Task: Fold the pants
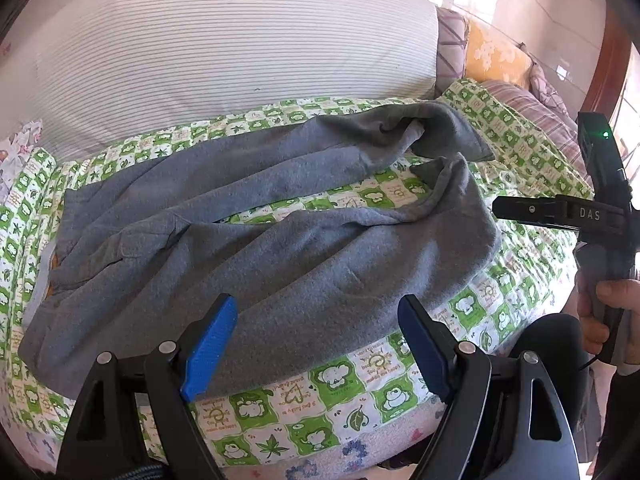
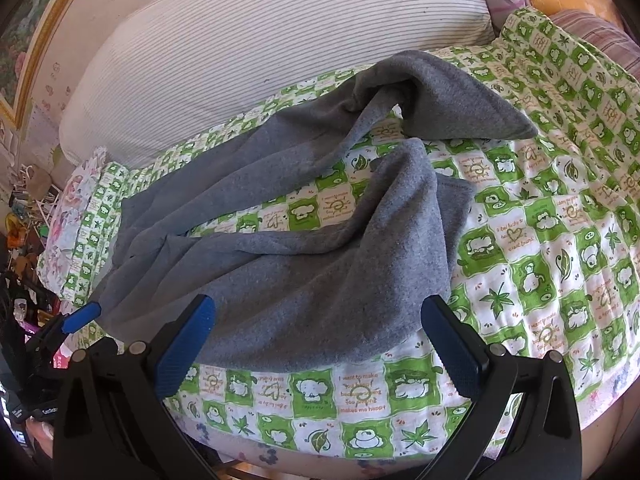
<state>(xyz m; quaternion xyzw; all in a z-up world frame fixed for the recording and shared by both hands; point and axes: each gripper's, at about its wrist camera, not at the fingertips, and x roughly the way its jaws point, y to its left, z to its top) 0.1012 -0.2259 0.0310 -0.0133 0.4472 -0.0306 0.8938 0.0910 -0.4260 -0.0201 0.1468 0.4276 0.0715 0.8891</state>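
Loosely rumpled, soft gray fleece pants (image 1: 224,216) sprawl with both legs spread across a green-and-white checked cartoon-print quilt (image 2: 560,240) on the bed, before a ribbed white pillow (image 1: 224,48), while left gripper (image 1: 316,348) and right gripper (image 2: 320,352) hover, jaws released.

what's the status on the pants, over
Left gripper open, empty. Right gripper open, empty. Grey pants unfolded, legs splayed and rumpled on green quilt. Nothing lying on them.
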